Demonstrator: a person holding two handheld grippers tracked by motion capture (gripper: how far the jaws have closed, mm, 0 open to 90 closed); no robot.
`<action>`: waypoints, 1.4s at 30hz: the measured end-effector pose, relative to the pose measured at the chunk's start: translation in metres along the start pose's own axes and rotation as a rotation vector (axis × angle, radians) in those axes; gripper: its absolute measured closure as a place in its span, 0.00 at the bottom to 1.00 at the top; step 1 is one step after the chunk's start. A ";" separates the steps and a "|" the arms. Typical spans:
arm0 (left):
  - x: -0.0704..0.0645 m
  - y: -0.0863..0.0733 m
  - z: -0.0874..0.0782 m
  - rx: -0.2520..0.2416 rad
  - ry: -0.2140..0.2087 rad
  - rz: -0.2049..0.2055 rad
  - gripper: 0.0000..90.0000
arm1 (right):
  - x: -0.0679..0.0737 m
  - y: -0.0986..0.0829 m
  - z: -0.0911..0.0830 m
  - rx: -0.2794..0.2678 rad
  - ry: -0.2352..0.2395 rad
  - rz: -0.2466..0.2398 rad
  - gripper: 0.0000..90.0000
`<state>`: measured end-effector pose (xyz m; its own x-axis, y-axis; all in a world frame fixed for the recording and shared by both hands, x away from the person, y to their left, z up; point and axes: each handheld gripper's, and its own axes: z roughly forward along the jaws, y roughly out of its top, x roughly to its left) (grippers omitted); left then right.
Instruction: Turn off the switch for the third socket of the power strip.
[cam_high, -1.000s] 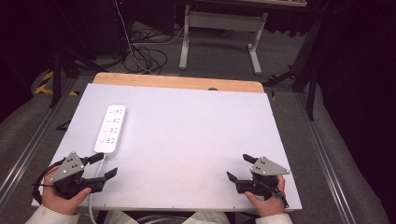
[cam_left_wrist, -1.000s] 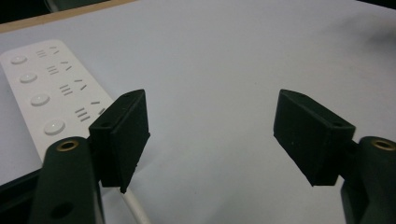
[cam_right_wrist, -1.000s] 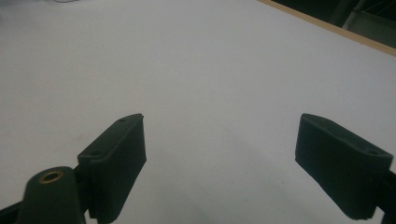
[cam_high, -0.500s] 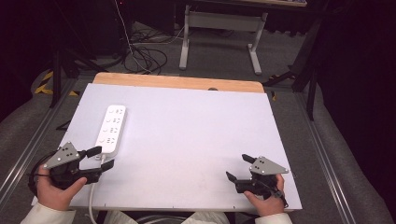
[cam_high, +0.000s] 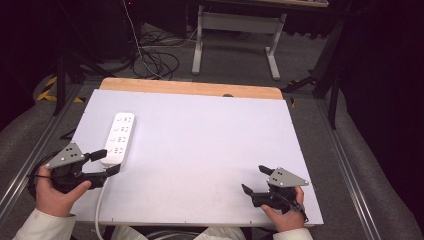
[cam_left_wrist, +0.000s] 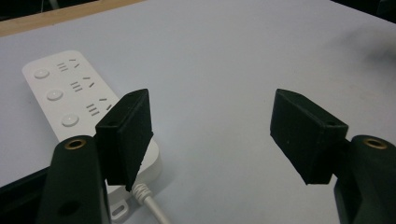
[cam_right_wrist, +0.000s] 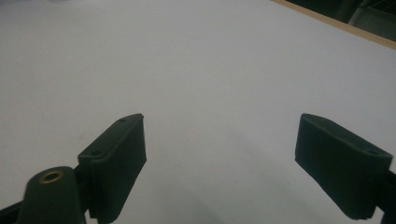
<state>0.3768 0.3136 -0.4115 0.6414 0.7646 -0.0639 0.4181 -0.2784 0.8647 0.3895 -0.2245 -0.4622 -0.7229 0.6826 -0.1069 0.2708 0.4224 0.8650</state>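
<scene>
Hovering apart, left gripper (cam_high: 102, 161) nears power strip (cam_high: 120, 137), perhaps touching.

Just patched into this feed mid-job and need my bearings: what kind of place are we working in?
Probably a lab or recording workspace, not a home. A bare white table holds just a power strip, loose cables lie on the grey floor behind, and a metal desk frame stands against dark surroundings.

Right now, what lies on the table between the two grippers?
Nothing: in the high view, the white table top is bare between the left gripper and the right gripper. The white rectangular plastic power strip lies beside the left gripper.
</scene>
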 end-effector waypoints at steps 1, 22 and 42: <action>0.001 0.001 0.000 -0.001 0.001 0.001 0.33 | 0.000 0.000 0.000 0.001 0.000 0.000 0.18; 0.017 0.022 0.016 0.006 0.019 -0.016 0.31 | 0.000 0.000 0.000 0.002 0.005 -0.007 0.18; 0.056 0.038 0.034 0.032 0.037 -0.032 0.50 | 0.001 0.000 0.001 0.001 0.008 -0.006 0.18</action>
<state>0.4501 0.3259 -0.3993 0.6030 0.7945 -0.0724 0.4588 -0.2711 0.8462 0.3893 -0.2239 -0.4627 -0.7298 0.6751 -0.1078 0.2672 0.4268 0.8640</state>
